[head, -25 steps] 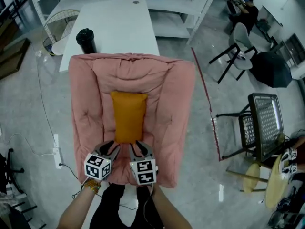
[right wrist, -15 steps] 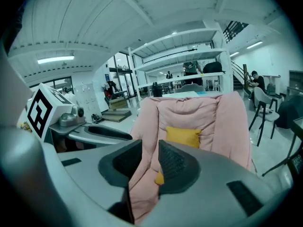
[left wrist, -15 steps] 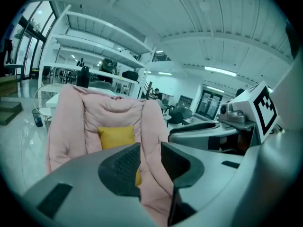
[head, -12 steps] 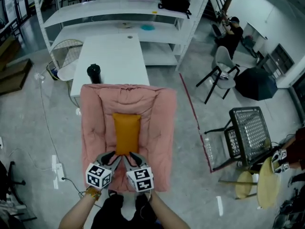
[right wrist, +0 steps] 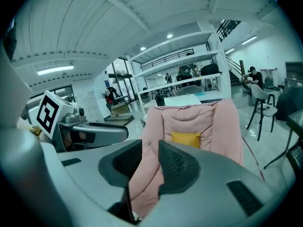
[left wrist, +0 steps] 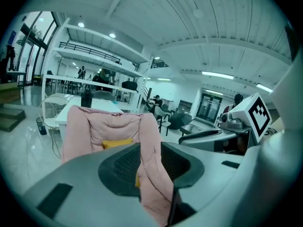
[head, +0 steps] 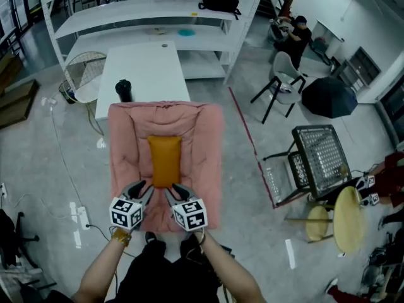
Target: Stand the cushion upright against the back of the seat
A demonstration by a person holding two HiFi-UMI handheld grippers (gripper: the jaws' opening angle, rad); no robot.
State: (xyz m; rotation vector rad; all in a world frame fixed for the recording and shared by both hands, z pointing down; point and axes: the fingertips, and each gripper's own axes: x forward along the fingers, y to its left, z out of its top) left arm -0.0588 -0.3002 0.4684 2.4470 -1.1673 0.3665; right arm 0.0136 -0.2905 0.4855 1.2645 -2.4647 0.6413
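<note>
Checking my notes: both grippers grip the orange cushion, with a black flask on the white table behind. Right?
No: left gripper and right gripper grip the pink seat; the orange cushion sits beyond the jaws, per both gripper views. Rest stands.

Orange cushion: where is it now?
Head view: the orange cushion sits centred on the pink padded seat, just beyond the left gripper and right gripper.

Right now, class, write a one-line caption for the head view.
From above, the left gripper and right gripper clamp the near edge of the pink seat; the orange cushion rests in its middle.
</note>
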